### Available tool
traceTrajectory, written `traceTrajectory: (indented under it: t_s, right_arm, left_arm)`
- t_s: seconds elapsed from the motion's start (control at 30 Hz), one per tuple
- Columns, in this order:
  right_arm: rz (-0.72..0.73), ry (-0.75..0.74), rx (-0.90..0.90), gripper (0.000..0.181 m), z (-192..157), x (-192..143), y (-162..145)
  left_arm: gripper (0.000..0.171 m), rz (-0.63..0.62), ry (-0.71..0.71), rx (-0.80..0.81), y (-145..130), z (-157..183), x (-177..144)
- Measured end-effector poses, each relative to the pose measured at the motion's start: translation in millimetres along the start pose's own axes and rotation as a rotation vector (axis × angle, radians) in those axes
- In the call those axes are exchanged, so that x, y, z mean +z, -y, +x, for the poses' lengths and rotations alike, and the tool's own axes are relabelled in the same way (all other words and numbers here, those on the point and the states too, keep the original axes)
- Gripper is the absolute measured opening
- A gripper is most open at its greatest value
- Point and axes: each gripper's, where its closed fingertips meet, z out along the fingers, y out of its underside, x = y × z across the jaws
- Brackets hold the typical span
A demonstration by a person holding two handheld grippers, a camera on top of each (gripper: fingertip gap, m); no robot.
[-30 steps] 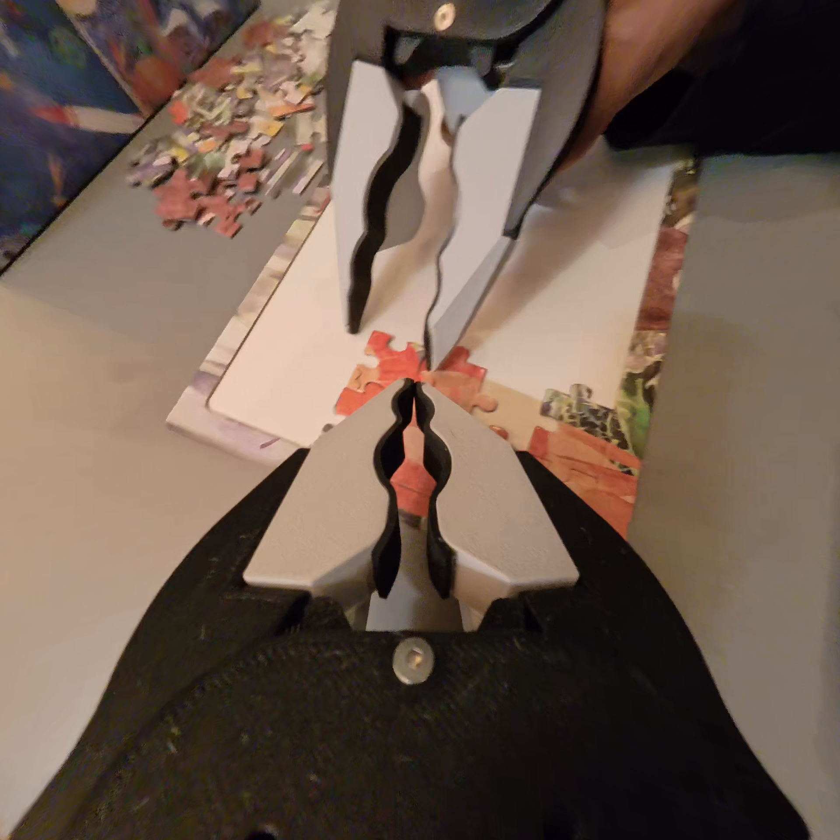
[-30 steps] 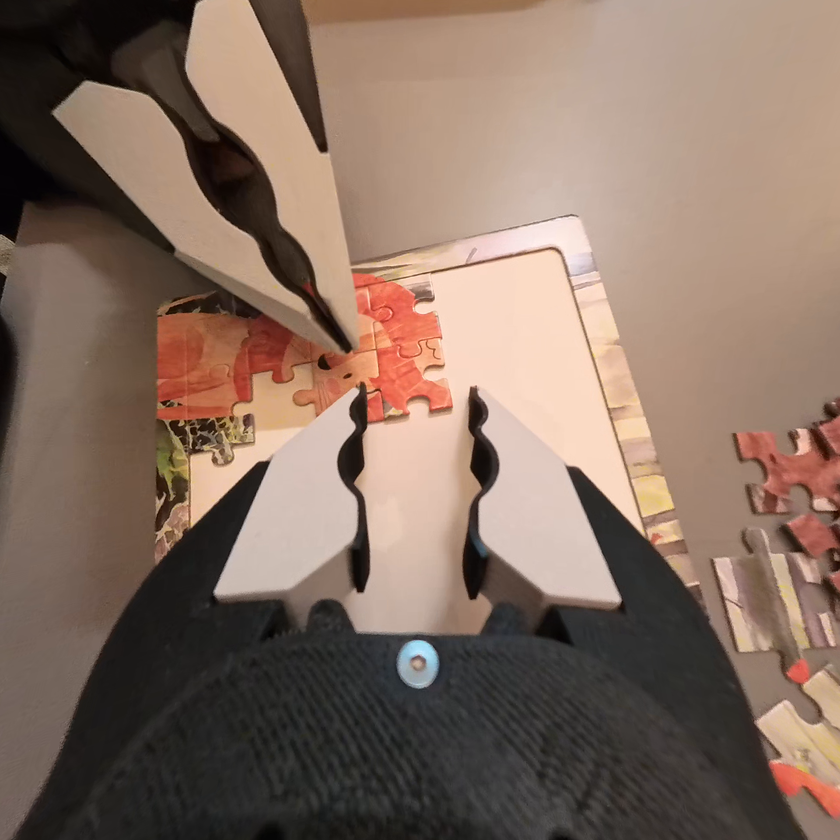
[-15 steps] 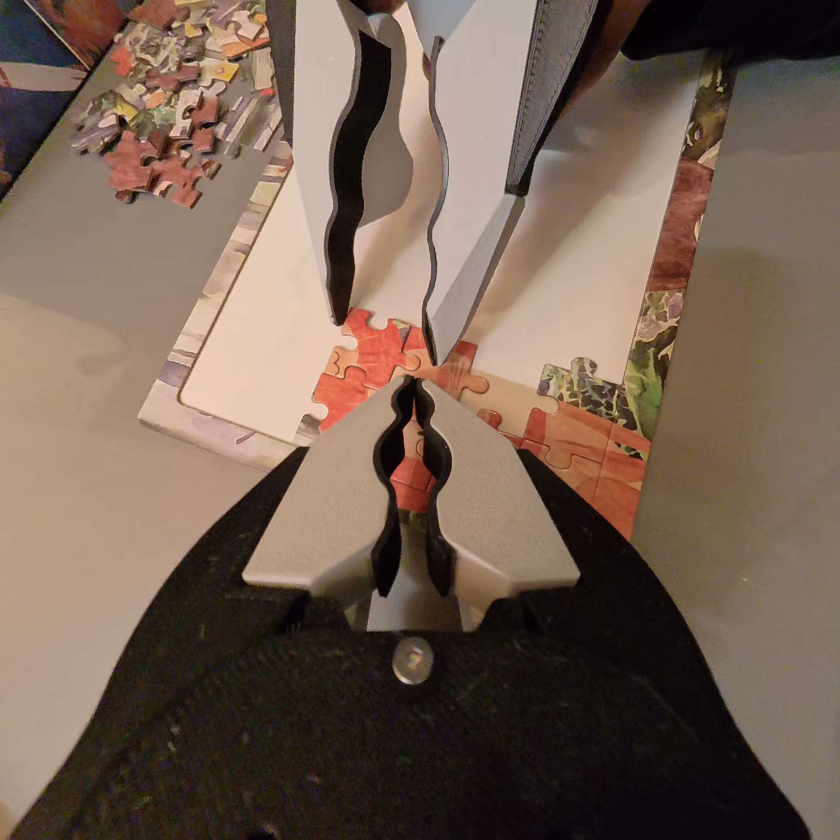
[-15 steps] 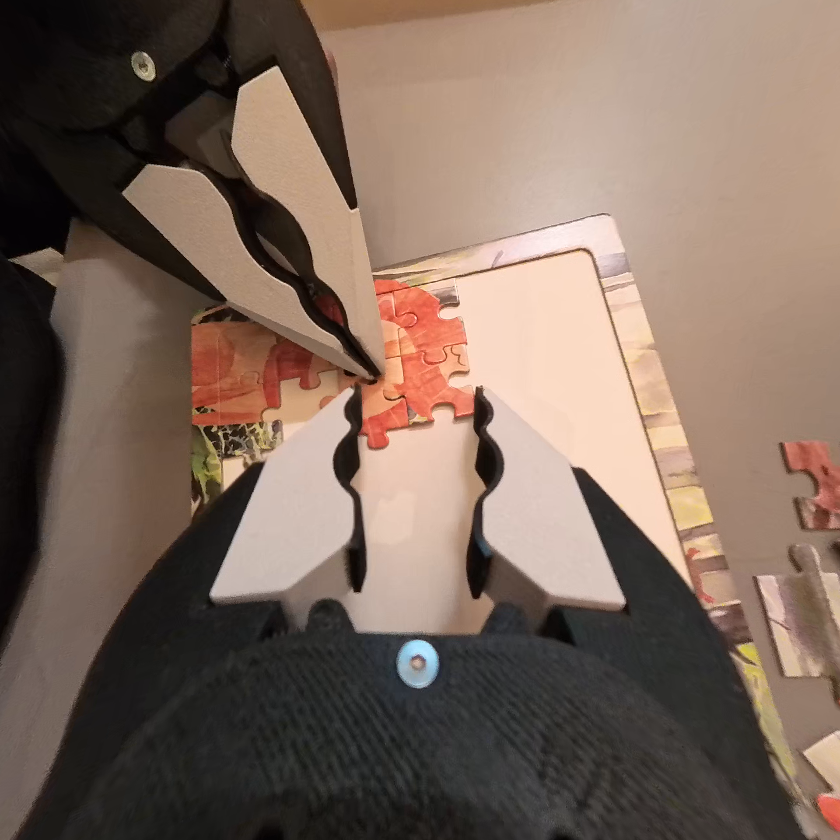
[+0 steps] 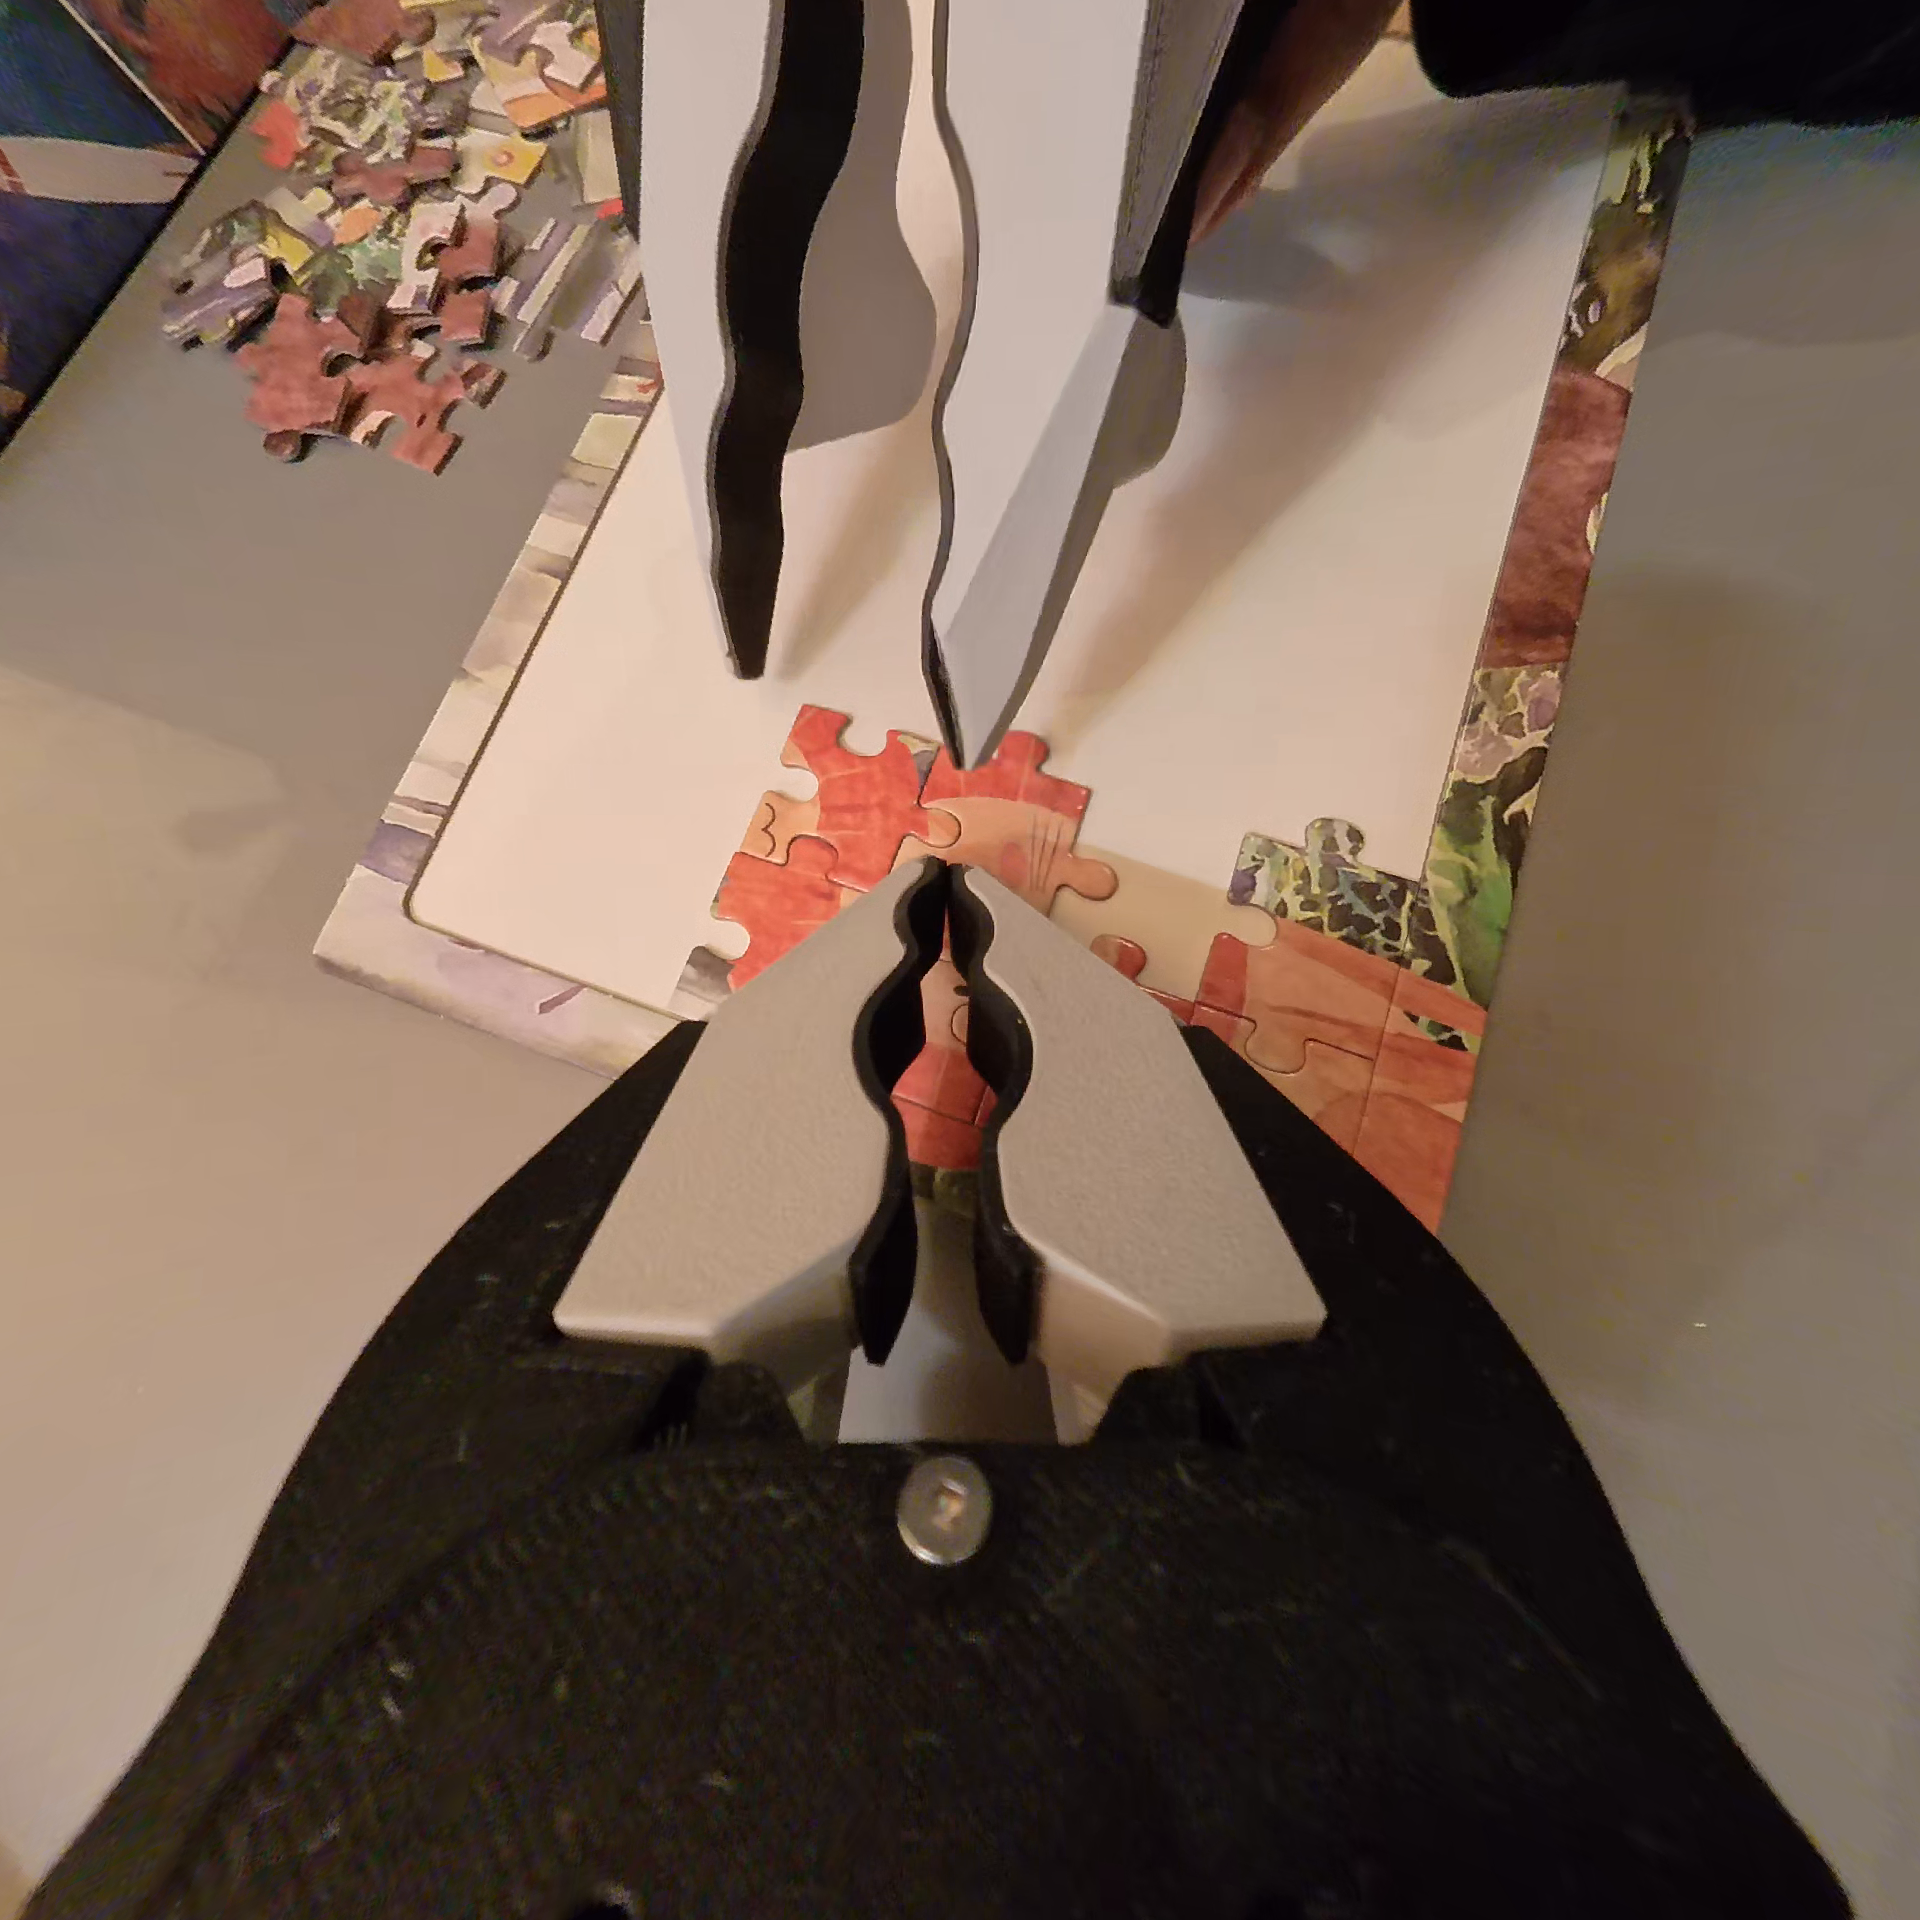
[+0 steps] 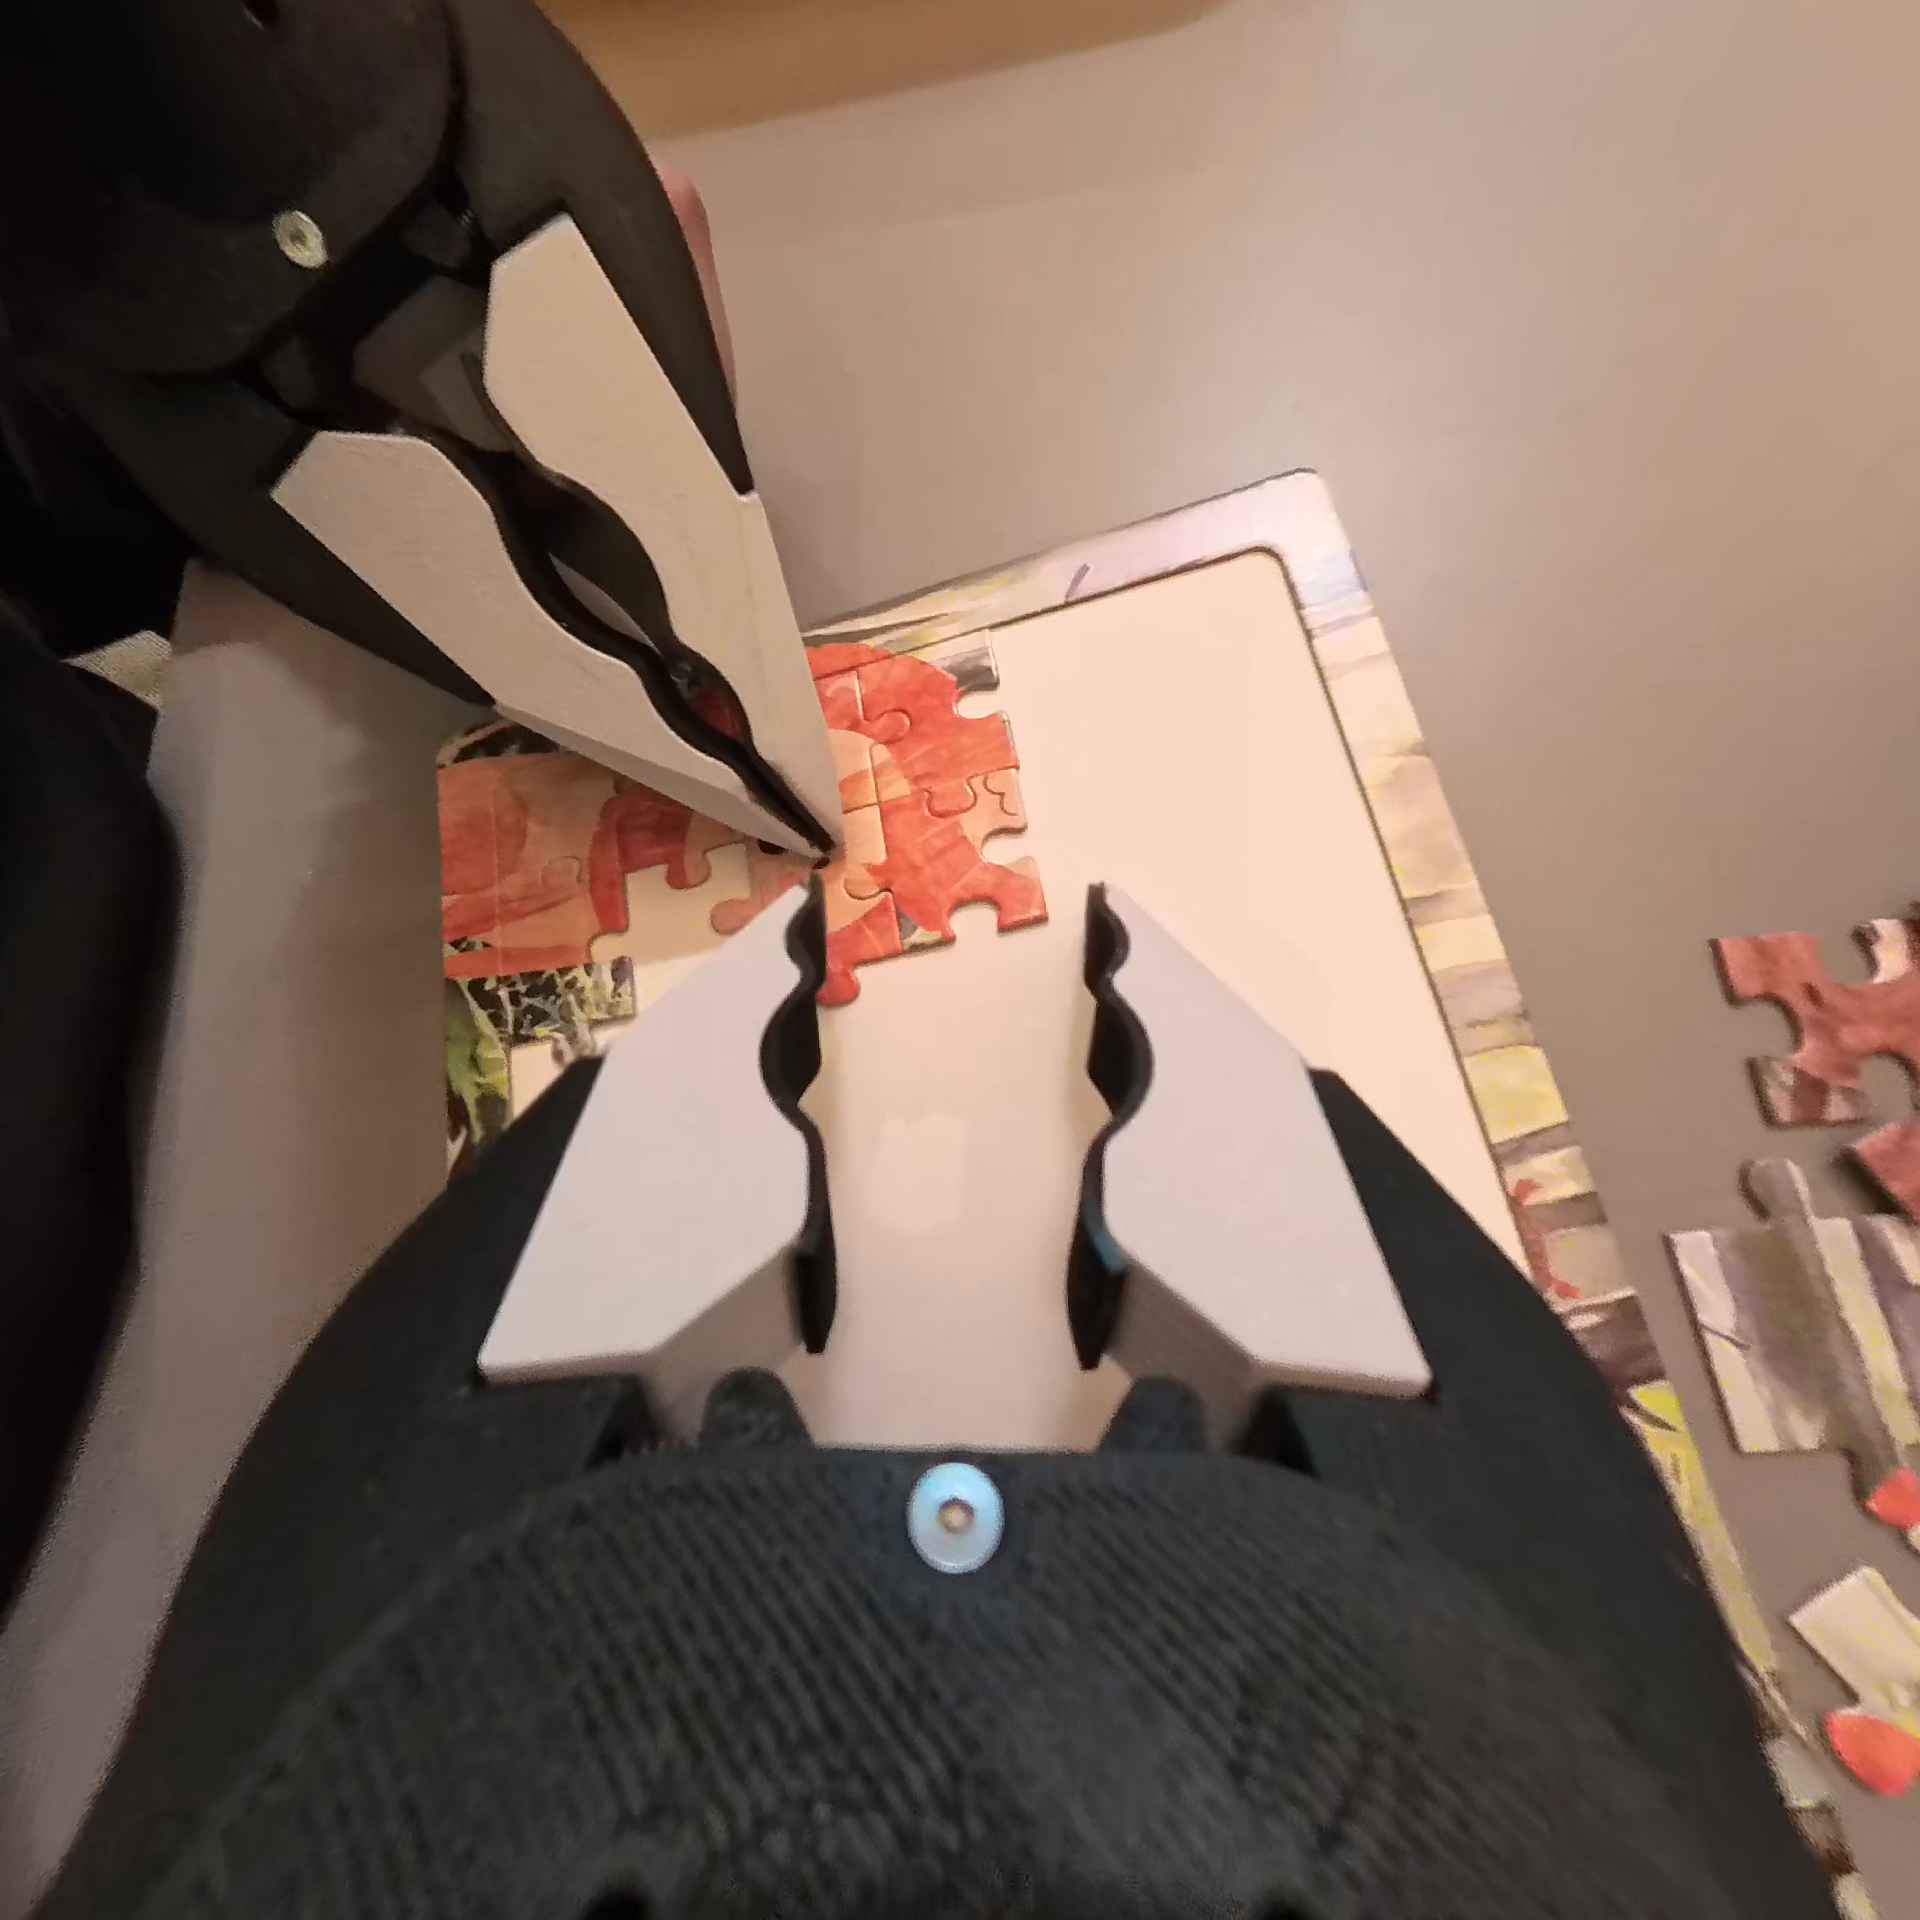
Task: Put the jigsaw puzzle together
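Observation:
The puzzle tray (image 5: 1247, 520) has a white base and a painted border. A joined patch of red and orange pieces (image 5: 862, 800) lies in its near corner, beside a green and black piece (image 5: 1320, 883). My left gripper (image 5: 945, 873) is shut with nothing between its fingers, and its tips rest on the red patch. My right gripper (image 5: 857, 707) is open and empty and points down from the far side, one fingertip touching the patch's far edge. In the right wrist view, my right gripper (image 6: 954, 904) straddles the patch (image 6: 935, 810), next to the left gripper's tip (image 6: 821, 847).
A pile of loose pieces (image 5: 364, 260) lies on the grey table (image 5: 208, 727) left of the tray. More loose pieces (image 6: 1829, 1018) show at the right in the right wrist view. A colourful printed picture (image 5: 62, 156) lies at the far left. A hand (image 5: 1236, 156) holds the right gripper. Less than 4 cm separates the two grippers' tips.
The right gripper has moved closer to the left gripper and lower over the red patch, staying open. The left gripper stays shut with its tips on the patch.

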Motion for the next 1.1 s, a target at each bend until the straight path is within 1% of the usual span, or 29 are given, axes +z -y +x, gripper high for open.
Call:
traceTrajectory:
  t_s: [0.17, 0.4, 0.47, 0.53, 0.57, 0.63, 0.7, 0.83, 0.93, 1.1]
  right_arm:
    - [-0.046, -0.015, -0.036, 0.049, -2.4, 3.8, -5.6]
    - [-0.056, 0.0, -0.051, 0.052, -9.9, 6.8, -4.9]
    - [-0.039, 0.019, -0.032, 0.052, -10.8, 6.3, -3.3]
    - [-0.009, 0.077, -0.014, 0.041, -18.4, 5.0, 0.9]
    - [0.014, 0.107, 0.002, 0.043, -22.5, 4.2, 5.1]
    - [0.013, 0.08, 0.013, 0.051, -17.3, 3.4, 6.2]
    - [-0.011, 0.037, -0.012, 0.051, -10.6, 1.9, 1.6]
    - [-0.013, 0.008, -0.018, 0.05, -5.3, -2.1, 1.0]
    - [-0.02, -0.045, -0.035, 0.049, 0.5, -6.2, -0.1]
    - [0.013, -0.084, -0.018, 0.047, 1.9, -11.8, -3.4]
  left_arm:
    - [0.0, 0.0, 0.003, 0.004, 0.1, 0.0, 0.0]
    - [0.0, 0.0, 0.001, 0.002, 0.1, 0.0, 0.0]
    - [0.0, 0.0, 0.001, 0.002, 0.0, 0.0, 0.0]
    - [0.0, 0.001, 0.001, 0.002, 0.0, -0.1, 0.0]
    - [0.0, 0.001, 0.001, 0.002, 0.0, -0.1, 0.0]
    - [0.0, 0.001, 0.001, 0.002, -0.1, -0.1, 0.1]
    - [0.0, 0.001, 0.001, 0.002, -0.2, -0.1, 0.0]
    - [0.0, 0.006, -0.016, -0.018, 0.2, -0.3, -0.5]
    - [0.0, 0.039, -0.004, -0.052, 4.0, -6.2, -3.4]
    - [0.021, 0.081, -0.005, -0.117, 9.8, -17.2, -5.2]
